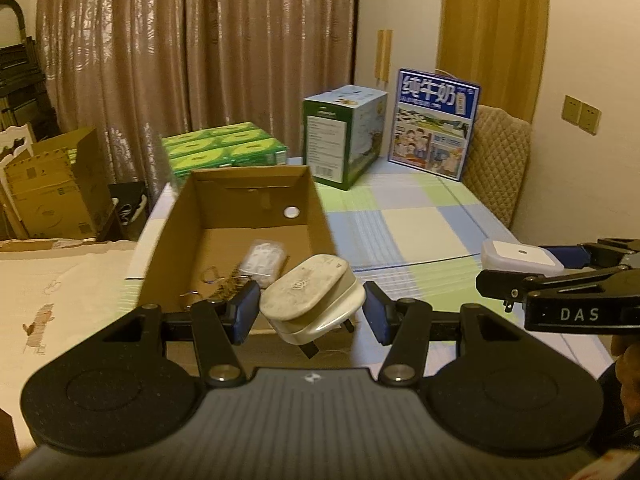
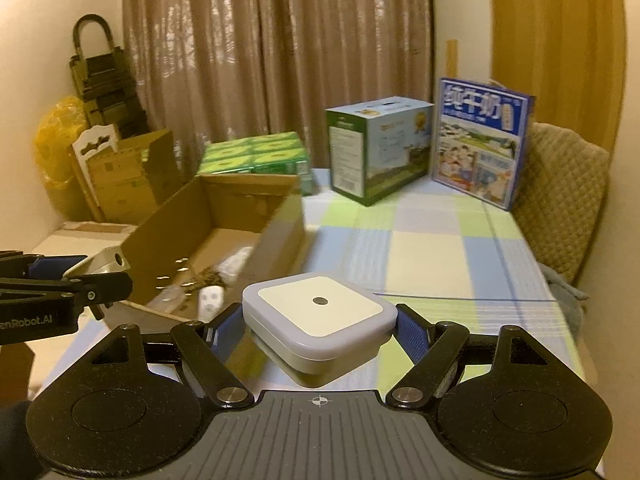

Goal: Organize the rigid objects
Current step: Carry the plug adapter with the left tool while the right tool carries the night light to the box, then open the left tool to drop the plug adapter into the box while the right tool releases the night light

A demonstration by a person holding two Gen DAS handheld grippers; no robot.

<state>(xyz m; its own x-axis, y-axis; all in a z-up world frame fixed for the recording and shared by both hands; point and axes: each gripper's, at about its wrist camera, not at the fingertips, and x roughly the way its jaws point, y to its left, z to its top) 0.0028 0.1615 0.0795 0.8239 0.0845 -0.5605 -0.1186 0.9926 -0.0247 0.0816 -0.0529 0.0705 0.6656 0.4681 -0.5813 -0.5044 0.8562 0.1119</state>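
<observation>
Both grippers loaded beside the cardboard box (image 1: 240, 216)

Left gripper (image 1: 310, 312) clamps a white plug adapter (image 1: 308, 296); right gripper (image 2: 320, 332) clamps a square night light (image 2: 318, 316); box holds small, blurry items near the tabletop's (image 2: 420, 248) left edge.

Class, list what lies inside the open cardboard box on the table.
Inside the cardboard box: a clear packet of white pieces, metal rings and a dark chain-like tangle. The near wall and the held white plug hide the nearest floor.
</observation>
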